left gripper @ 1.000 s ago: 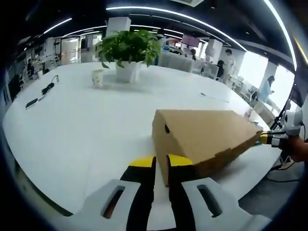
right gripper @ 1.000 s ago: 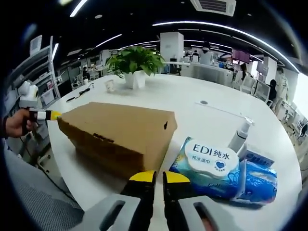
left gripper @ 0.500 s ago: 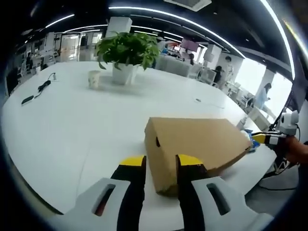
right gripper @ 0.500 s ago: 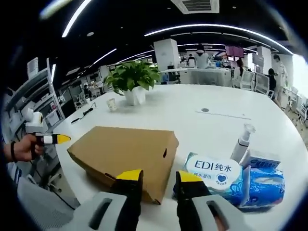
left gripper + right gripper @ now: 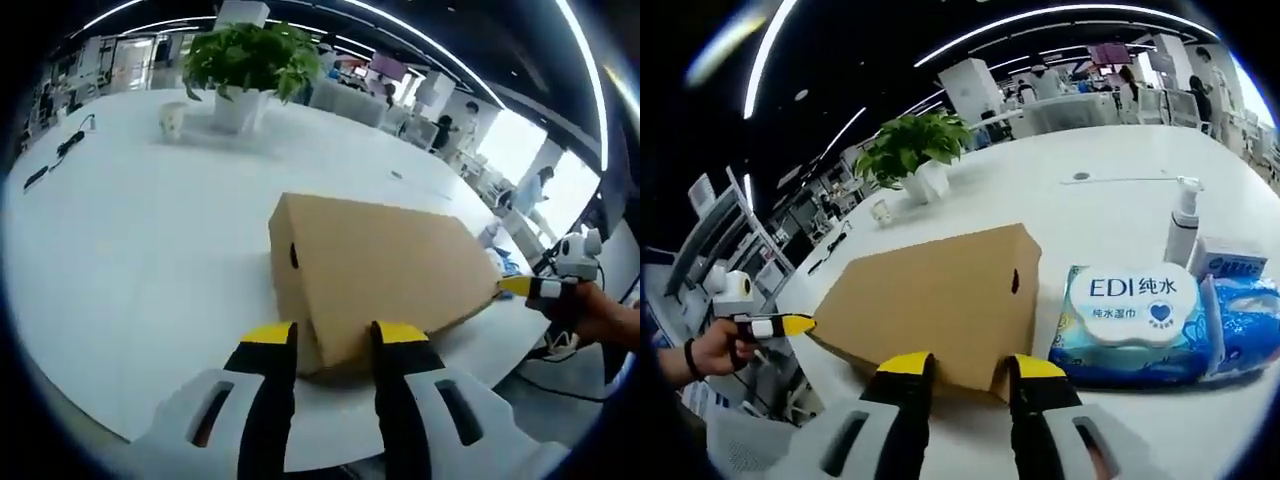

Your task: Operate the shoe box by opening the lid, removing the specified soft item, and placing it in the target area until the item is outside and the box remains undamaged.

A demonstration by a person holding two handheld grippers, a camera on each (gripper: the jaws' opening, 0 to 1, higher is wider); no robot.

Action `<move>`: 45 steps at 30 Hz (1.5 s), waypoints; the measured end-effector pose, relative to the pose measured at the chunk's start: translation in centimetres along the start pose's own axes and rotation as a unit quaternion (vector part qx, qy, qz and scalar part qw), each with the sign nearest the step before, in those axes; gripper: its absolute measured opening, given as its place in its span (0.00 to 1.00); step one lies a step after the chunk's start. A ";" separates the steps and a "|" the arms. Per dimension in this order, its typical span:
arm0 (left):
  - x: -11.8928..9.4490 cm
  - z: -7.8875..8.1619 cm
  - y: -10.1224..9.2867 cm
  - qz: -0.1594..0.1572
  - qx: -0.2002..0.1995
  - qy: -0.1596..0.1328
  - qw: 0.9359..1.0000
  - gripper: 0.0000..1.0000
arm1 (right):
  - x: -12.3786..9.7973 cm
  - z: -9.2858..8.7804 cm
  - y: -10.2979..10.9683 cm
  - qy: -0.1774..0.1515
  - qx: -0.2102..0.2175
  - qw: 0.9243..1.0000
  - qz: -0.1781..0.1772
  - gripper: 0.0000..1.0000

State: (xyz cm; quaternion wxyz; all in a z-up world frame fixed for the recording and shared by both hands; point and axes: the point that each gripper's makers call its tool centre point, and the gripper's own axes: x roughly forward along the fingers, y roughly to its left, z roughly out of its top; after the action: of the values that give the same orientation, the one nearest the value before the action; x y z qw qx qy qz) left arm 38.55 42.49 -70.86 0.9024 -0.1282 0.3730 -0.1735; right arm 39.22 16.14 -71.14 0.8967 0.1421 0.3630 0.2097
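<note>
The left claw point(image 5: 333, 338) is spread, its jaws straddling the near corner of the closed box point(image 5: 385, 270) on the white surface point(image 5: 130, 240). The right claw point(image 5: 965, 368) is spread likewise at the opposite corner. Right of it, just beside the box, lies a wipes pack point(image 5: 1140, 310); a plant point(image 5: 910, 150) stands well beyond.

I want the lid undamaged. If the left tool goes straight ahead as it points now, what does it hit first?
Most likely the box: its near corner sits between the open jaws of the left tool, though the gap to it is hard to judge.
</note>
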 end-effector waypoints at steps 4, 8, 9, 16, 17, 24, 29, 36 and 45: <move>0.3 0.3 0.6 0.000 0.005 0.003 1.000 0.26 | 0.0 0.0 0.0 -0.003 0.004 1.000 -0.008 0.27; 0.9 0.9 0.9 -0.004 0.010 0.002 1.000 0.26 | 0.3 0.2 -0.2 -0.008 0.006 1.000 -0.013 0.27; 1.1 1.2 0.8 -0.005 0.011 0.002 1.000 0.26 | 0.4 0.4 -0.2 -0.009 0.006 1.000 -0.016 0.26; 4.1 4.3 1.0 -0.016 0.027 0.014 0.999 0.26 | 1.4 1.8 -1.1 -0.012 0.018 0.999 -0.037 0.26; 4.4 4.6 1.0 -0.017 0.030 0.016 0.999 0.26 | 1.5 2.0 -1.4 -0.013 0.022 0.999 -0.041 0.26; 6.7 6.4 0.5 -0.027 0.045 0.025 0.998 0.26 | 1.9 3.2 -2.6 -0.013 0.032 0.998 -0.056 0.27; 7.2 6.9 0.1 -0.026 0.054 0.027 0.998 0.25 | 2.2 3.9 -3.1 -0.011 0.032 0.998 -0.061 0.27; 7.2 6.9 0.1 -0.027 0.054 0.028 0.998 0.25 | 2.2 3.9 -3.2 -0.014 0.032 0.997 -0.064 0.26; 7.2 6.9 0.3 -0.023 0.058 0.028 0.998 0.26 | 2.2 4.1 -3.1 -0.009 0.009 0.998 -0.058 0.27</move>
State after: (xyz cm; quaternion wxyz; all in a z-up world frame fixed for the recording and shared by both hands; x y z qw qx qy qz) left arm 48.32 40.49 -70.69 0.8933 -0.0792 0.3842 -0.2193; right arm 44.42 14.09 -70.90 0.9093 0.1303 0.3644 0.1531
